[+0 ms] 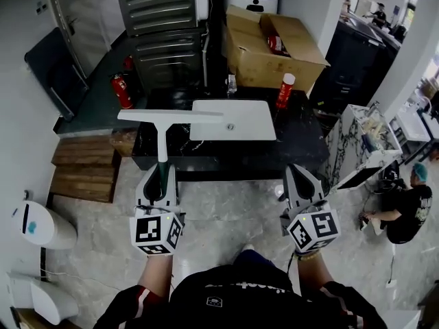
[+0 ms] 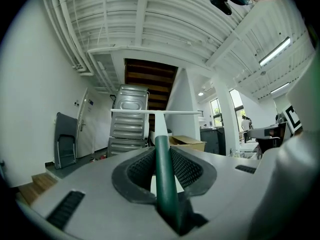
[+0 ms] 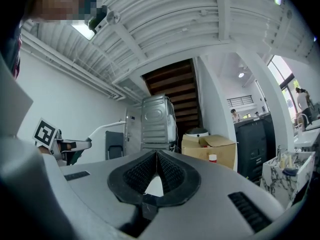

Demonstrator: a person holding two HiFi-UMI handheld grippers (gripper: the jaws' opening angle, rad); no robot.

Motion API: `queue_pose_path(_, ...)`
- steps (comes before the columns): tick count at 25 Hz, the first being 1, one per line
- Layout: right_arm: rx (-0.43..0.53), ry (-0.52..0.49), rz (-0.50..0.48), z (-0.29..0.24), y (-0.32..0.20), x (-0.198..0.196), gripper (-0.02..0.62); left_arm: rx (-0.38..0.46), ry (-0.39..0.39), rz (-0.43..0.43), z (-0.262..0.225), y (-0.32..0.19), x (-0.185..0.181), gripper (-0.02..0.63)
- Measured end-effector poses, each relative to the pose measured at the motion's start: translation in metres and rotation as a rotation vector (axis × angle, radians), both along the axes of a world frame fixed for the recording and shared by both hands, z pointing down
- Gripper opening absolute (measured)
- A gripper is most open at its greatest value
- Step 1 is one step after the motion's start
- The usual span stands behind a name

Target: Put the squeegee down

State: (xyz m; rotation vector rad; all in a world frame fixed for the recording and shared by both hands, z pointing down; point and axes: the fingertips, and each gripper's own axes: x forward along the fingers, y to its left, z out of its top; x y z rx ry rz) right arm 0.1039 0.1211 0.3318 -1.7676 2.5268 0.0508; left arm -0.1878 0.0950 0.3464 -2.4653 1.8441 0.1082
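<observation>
A white squeegee (image 1: pixel 162 118) with a dark green handle (image 2: pixel 163 171) points forward from my left gripper (image 1: pixel 158 173), whose jaws are shut on the handle. Its long white blade (image 2: pixel 155 112) runs crosswise at the far end, over the left part of the black table (image 1: pixel 302 146). The squeegee hangs in the air just short of a white board (image 1: pixel 236 120) lying on that table. My right gripper (image 1: pixel 302 179) is at the right, short of the table's near edge, with its pads (image 3: pixel 165 170) closed together and nothing between them.
A red spray can (image 1: pixel 284 91) stands at the table's back right, with an open cardboard box (image 1: pixel 271 46) behind it. A red fire extinguisher (image 1: pixel 122 91) and wooden steps (image 1: pixel 86 166) lie to the left. A person (image 1: pixel 408 208) crouches at the right. Grey metal stairs (image 1: pixel 164 26) rise behind.
</observation>
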Motion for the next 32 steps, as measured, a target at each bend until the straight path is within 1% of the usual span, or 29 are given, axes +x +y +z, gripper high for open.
queue_pose_path(4,-0.014,-0.005,-0.002,0.006,-0.038,0.002,0.038,-0.011,-0.004,-0.006,0.006,-0.036,-0.001,0.100)
queue_pose_path(7,-0.008,-0.010,-0.015,0.013,-0.078,0.010,0.038,-0.012,-0.013,-0.014,0.013,-0.073,0.007,0.100)
queue_pose_path(14,-0.003,-0.026,-0.064,0.023,-0.210,0.031,0.038,-0.013,-0.039,-0.053,0.016,-0.188,0.042,0.100)
queue_pose_path(21,0.002,-0.044,-0.152,0.006,-0.321,0.056,0.038,-0.027,-0.061,-0.097,0.005,-0.290,0.082,0.100)
queue_pose_path(23,-0.001,-0.051,-0.168,0.006,-0.343,0.057,0.038,-0.036,-0.069,-0.110,0.005,-0.307,0.086,0.100)
queue_pose_path(27,-0.012,-0.064,-0.187,0.012,-0.374,0.051,0.038,-0.059,-0.087,-0.132,0.008,-0.329,0.082,0.100)
queue_pose_path(32,-0.023,-0.058,-0.169,0.021,-0.405,0.041,0.038,-0.070,-0.086,-0.152,0.014,-0.357,0.069,0.100)
